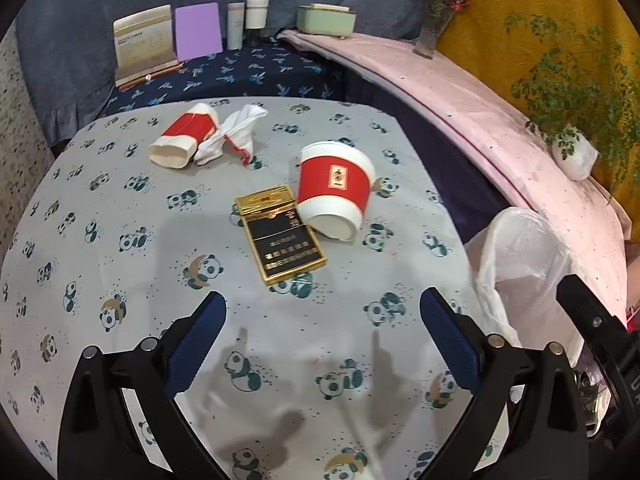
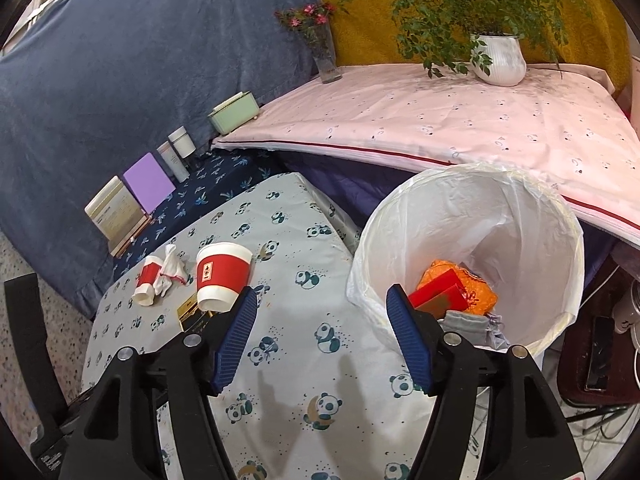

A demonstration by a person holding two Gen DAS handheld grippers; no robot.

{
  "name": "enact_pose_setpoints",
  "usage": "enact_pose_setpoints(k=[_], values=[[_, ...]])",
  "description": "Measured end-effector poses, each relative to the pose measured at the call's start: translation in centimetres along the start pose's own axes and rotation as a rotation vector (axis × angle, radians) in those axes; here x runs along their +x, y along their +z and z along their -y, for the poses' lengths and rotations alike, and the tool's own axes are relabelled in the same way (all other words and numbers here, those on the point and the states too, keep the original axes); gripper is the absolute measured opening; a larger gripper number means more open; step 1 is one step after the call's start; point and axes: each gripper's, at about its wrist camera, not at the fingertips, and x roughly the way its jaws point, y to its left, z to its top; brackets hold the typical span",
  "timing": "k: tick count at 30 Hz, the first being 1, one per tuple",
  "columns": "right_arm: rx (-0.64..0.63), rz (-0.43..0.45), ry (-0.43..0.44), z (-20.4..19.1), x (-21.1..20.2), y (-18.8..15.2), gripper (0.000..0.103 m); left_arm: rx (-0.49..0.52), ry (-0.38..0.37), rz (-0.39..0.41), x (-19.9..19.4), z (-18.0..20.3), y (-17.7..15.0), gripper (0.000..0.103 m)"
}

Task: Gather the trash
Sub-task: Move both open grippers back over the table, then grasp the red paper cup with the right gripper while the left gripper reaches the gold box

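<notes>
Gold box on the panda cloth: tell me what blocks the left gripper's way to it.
Nothing visible blocks it. The left gripper is open with only bare panda cloth between it and the gold box. The upturned paper cup touches the box's far right edge.

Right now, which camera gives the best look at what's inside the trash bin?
The right wrist view. It looks down into the trash bin, showing red and orange trash at the bottom. The left wrist view catches only the outside of its white liner at the table's right edge, nothing inside.
</notes>
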Motion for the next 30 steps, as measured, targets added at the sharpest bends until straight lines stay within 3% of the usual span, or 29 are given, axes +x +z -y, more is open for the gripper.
enact_pose_setpoints(k=[9, 20, 23, 26, 30], values=[[-0.008, -0.046, 0.016, -1.0, 2.6, -0.5, 0.066, -0.080, 0.037, -0.052, 3.0, -2.5, 1.0, 0.093], [-0.018, -0.103, 0.042, -2.4, 7.2, 0.1, 0.066, -0.118, 0.074, -0.122, 8.2, -2.9, 2.5, 0.093], [-0.023, -0.112, 0.048, -2.9, 8.2, 0.2, 0.066, -0.110, 0.057, -0.149, 9.2, -3.0, 2.6, 0.080], [-0.033, -0.121, 0.055, -3.7, 9.0, 0.3, 0.066, -0.050, 0.064, -0.142, 9.2, -2.7, 2.6, 0.058], [-0.052, -0.131, 0.071, -5.2, 10.0, 0.4, 0.066, -0.053, 0.026, -0.143, 8.3, -3.6, 2.6, 0.058]])
